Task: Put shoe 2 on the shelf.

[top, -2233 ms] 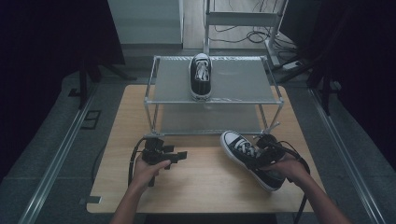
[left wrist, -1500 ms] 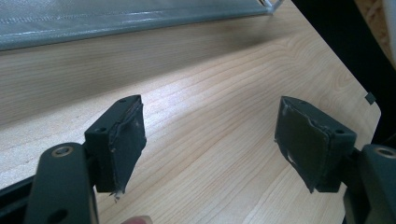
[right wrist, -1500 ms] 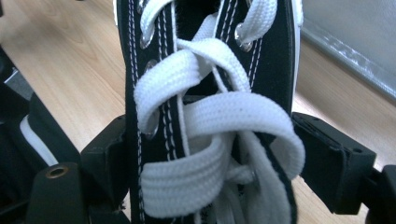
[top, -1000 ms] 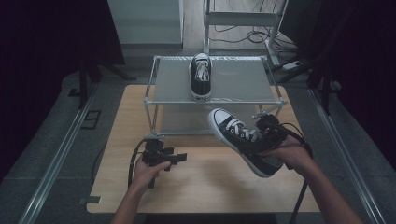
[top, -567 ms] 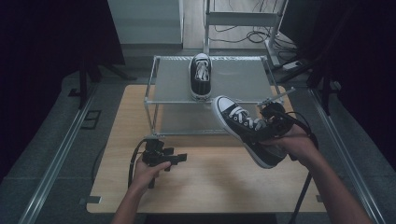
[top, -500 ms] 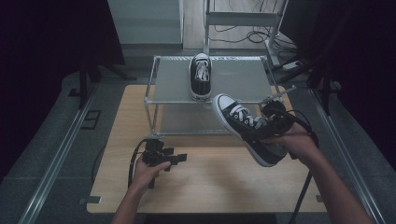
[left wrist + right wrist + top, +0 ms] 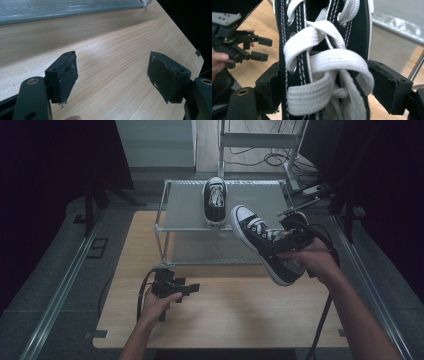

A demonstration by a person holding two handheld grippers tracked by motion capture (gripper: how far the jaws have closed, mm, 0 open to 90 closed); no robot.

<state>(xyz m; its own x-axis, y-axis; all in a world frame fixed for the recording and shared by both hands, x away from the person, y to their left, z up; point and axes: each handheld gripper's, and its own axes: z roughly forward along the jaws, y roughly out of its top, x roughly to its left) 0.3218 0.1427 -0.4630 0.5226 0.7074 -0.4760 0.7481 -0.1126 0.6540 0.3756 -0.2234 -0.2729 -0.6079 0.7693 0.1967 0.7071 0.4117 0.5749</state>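
Above table, right claw around sneaker

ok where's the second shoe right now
In the high view it's at the right, clamped in the right gripper as the held shoe, beside the shoe on the rack.

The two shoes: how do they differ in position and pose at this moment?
The shoe on the rack rests flat on the top shelf, toe pointing away from the person; the held shoe is off the table, tilted, toe up toward the rack. Nothing grips the shoe on the rack, while the right gripper is closed on the held shoe across its laces. Both are black sneakers with white laces and white toe caps.
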